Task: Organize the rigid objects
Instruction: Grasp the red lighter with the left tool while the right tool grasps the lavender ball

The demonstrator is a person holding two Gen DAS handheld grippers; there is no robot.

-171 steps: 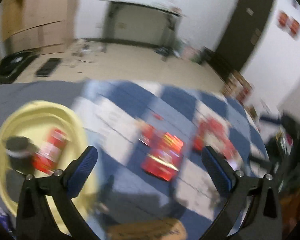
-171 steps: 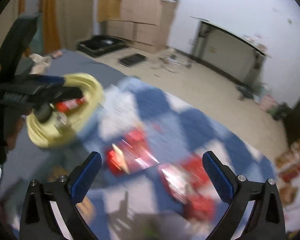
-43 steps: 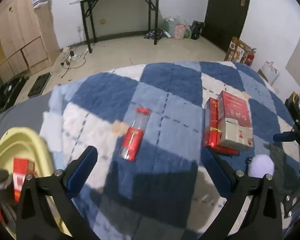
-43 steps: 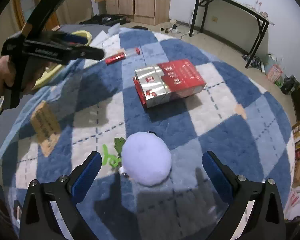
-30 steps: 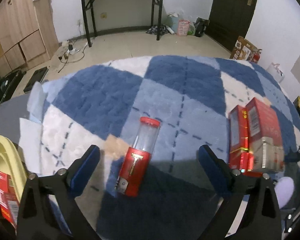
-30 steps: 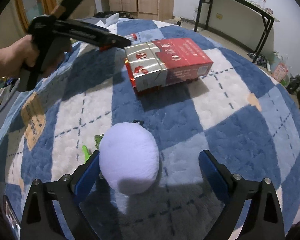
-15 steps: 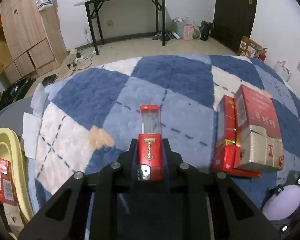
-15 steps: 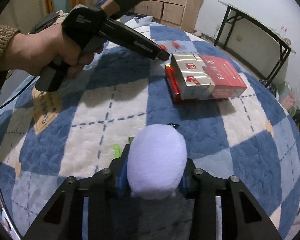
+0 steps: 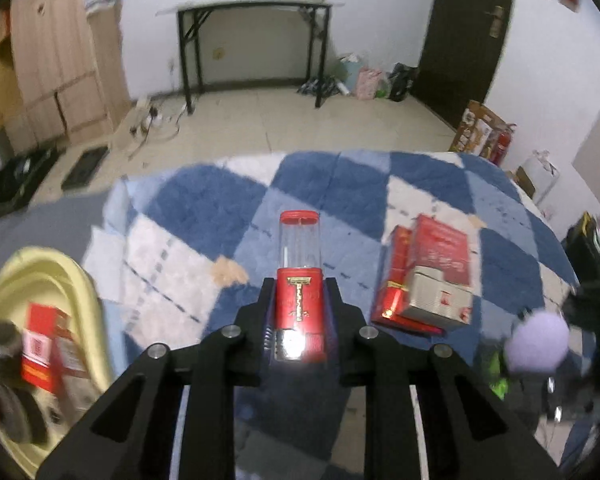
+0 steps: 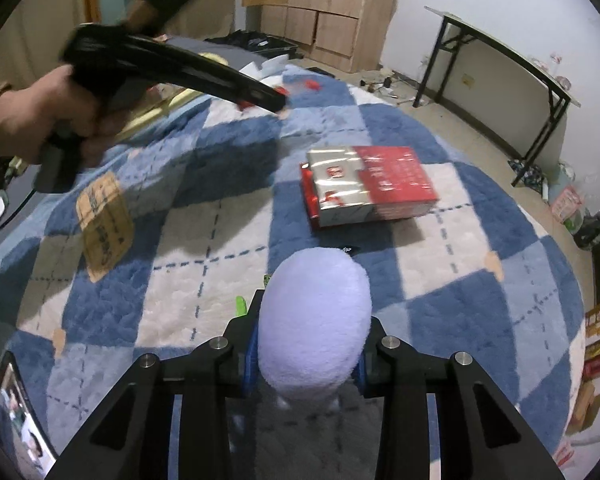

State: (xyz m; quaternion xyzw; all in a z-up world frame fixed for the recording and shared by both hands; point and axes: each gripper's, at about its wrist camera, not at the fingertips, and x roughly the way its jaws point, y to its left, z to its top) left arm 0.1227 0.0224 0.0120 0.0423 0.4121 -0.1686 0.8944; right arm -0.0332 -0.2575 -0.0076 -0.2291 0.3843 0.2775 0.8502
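My left gripper point(image 9: 299, 316) is shut on a red and clear slim box point(image 9: 299, 264), held lifted above the blue checked rug point(image 9: 204, 208). My right gripper point(image 10: 306, 344) is shut on a lilac plush ball point(image 10: 314, 320), also raised off the rug. A red and silver carton point(image 10: 370, 186) lies on the rug ahead of the right gripper; in the left wrist view the carton point(image 9: 432, 276) sits to the right. A yellow basin point(image 9: 48, 280) at the left edge holds red boxes and a dark jar. From the right wrist view the left gripper point(image 10: 278, 105) is at upper left, in a person's hand point(image 10: 40, 116).
A brown cardboard tag point(image 10: 104, 224) lies on the rug at left. A small green item point(image 10: 241, 305) lies beside the plush ball. A black folding table point(image 9: 256, 40), wooden cabinets point(image 9: 56, 60) and a dark door point(image 9: 468, 28) stand beyond the rug. A phone point(image 10: 20, 412) lies at the lower left.
Both grippers closed from wide open: the left on the slim box, the right on the plush ball. Both have since lifted their objects off the rug.
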